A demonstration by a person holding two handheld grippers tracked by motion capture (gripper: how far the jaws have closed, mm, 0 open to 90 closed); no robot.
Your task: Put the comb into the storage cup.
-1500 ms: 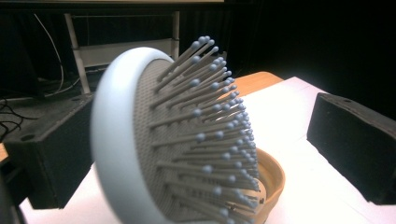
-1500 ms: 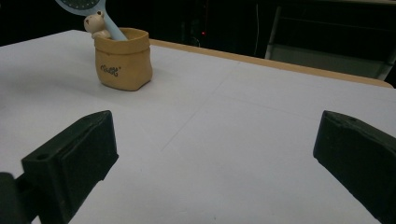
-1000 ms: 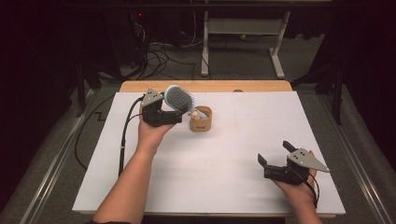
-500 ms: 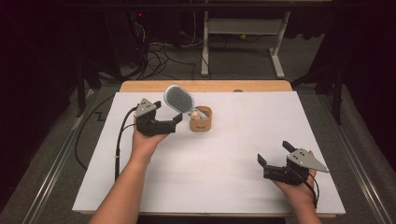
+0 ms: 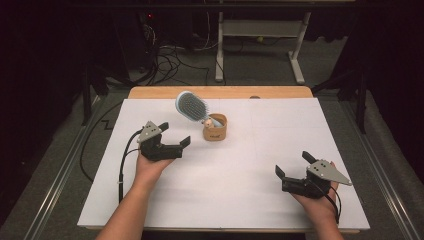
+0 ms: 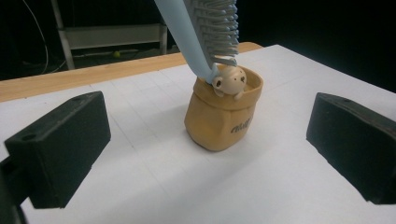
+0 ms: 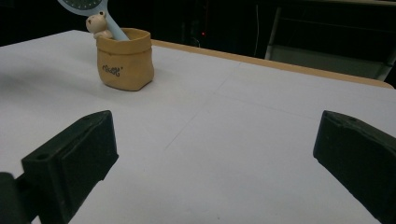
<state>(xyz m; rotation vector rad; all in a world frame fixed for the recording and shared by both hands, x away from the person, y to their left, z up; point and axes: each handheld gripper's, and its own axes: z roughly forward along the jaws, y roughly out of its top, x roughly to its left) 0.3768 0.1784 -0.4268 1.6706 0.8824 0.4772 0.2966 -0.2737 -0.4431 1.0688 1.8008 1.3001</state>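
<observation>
Since second ago, left gripper [image 5: 174,136] backed off hairbrush [image 5: 192,106], jaws wide, empty; brush stands in pouch [image 5: 215,127]; right gripper [image 5: 292,168] open, empty, idle. Placement looks done.

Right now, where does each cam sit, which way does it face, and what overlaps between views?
High view: fixed above the person's side, looking forward and down on the white table; both forearms, left gripper and right gripper show, jaws open.
Left gripper view: rides the left gripper, close to the table, facing the tan pot with the blue hairbrush; its two black jaws show, apart.
Right gripper view: rides the right gripper, low, facing across the table to the pot; its two jaws show, apart.
Shared: pot and hairbrush show in all three.
</observation>
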